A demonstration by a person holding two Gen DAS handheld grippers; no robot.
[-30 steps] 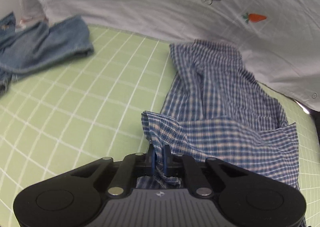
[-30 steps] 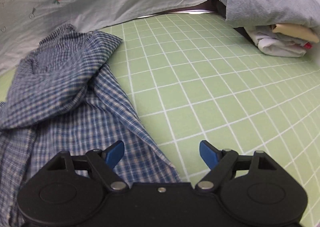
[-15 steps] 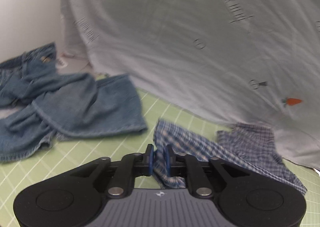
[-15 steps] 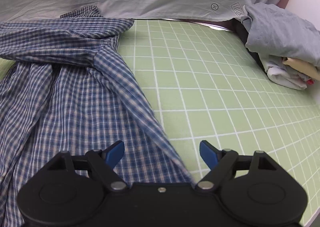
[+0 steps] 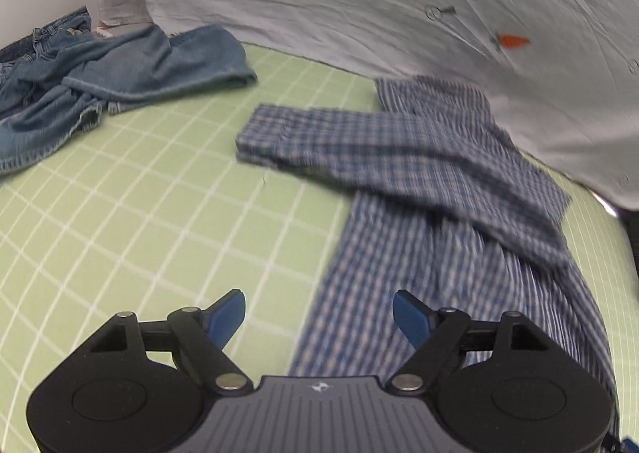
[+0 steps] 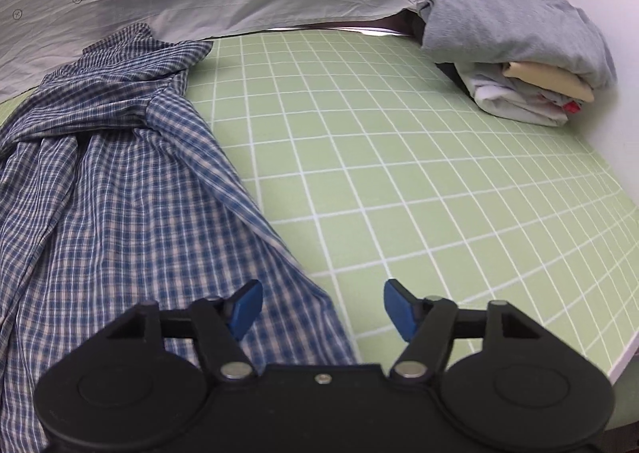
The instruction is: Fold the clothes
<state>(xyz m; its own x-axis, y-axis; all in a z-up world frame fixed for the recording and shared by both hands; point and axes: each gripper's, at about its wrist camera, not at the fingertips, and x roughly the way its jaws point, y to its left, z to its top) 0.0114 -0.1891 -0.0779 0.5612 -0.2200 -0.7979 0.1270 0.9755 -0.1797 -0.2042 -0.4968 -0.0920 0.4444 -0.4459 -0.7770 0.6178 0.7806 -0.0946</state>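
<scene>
Now that the left gripper [image 5: 319, 311], clamped on cloth a second ago, is spread wide and empty, the sleeve [image 5: 319, 133] is seen laid across the plaid shirt [image 6: 120, 181] on the green mat [image 6: 399, 173]. The right gripper [image 6: 323, 309] remains wide, holding nothing. One sleeve fold is judged done.

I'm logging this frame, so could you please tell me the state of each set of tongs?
Left tongs: open, holding nothing, above the shirt edge.
Right tongs: open, holding nothing.
</scene>
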